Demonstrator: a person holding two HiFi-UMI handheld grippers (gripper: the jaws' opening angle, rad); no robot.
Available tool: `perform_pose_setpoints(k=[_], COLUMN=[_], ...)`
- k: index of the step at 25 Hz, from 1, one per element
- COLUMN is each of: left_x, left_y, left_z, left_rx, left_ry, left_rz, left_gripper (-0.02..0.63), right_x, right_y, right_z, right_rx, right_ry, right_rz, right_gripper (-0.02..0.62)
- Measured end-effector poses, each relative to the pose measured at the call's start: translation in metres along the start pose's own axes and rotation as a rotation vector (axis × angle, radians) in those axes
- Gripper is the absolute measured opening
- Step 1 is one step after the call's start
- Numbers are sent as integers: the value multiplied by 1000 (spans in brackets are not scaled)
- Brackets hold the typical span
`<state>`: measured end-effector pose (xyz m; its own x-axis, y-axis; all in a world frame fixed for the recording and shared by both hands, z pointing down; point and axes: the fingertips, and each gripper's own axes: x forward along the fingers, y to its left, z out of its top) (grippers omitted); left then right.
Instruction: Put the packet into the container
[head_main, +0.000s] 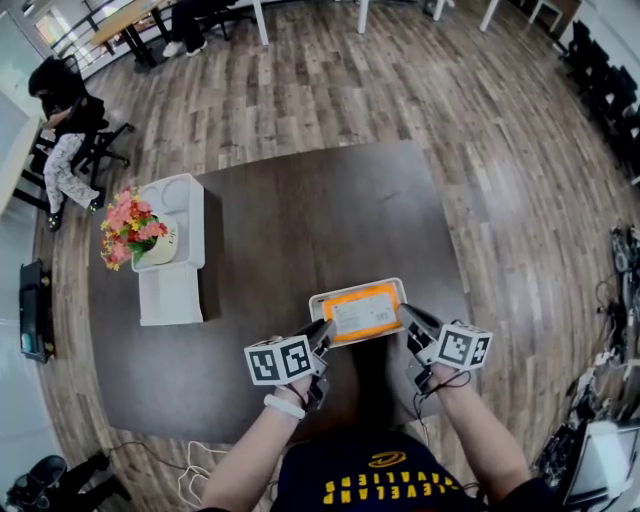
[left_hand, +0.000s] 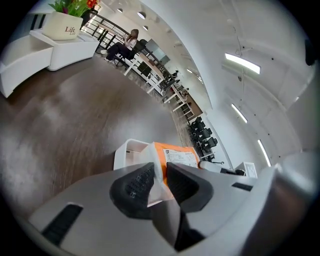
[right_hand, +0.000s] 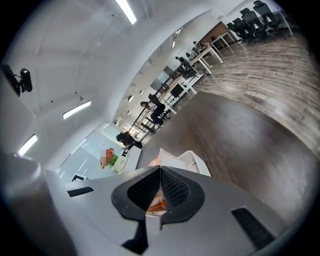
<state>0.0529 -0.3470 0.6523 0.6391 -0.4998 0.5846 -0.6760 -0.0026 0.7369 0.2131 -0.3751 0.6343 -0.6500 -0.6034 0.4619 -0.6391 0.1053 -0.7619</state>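
Packet (head_main: 357, 311) pinched at both ends by fingers of left gripper (head_main: 322, 333) and right gripper (head_main: 409, 319) | likely kept level to settle flat into container (head_main: 316, 300)

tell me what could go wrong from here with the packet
The left gripper and right gripper pinch the packet only by its thin edges, so it may slip or sag. The packet looks almost as large as the container, so a corner could catch on the rim and shove the container along the table.
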Motion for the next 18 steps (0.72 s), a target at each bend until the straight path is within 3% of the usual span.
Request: perform_pose_setpoints(k=[18], left_x=[15], left_y=[27], left_z=[-10], left_rx=[42], left_ry=[15], left_rz=[89], left_gripper=[80], right_x=[27], right_y=[-35], right_z=[-25], right_rx=[-195], right_ry=[85], right_rz=[-124], right_gripper=[12])
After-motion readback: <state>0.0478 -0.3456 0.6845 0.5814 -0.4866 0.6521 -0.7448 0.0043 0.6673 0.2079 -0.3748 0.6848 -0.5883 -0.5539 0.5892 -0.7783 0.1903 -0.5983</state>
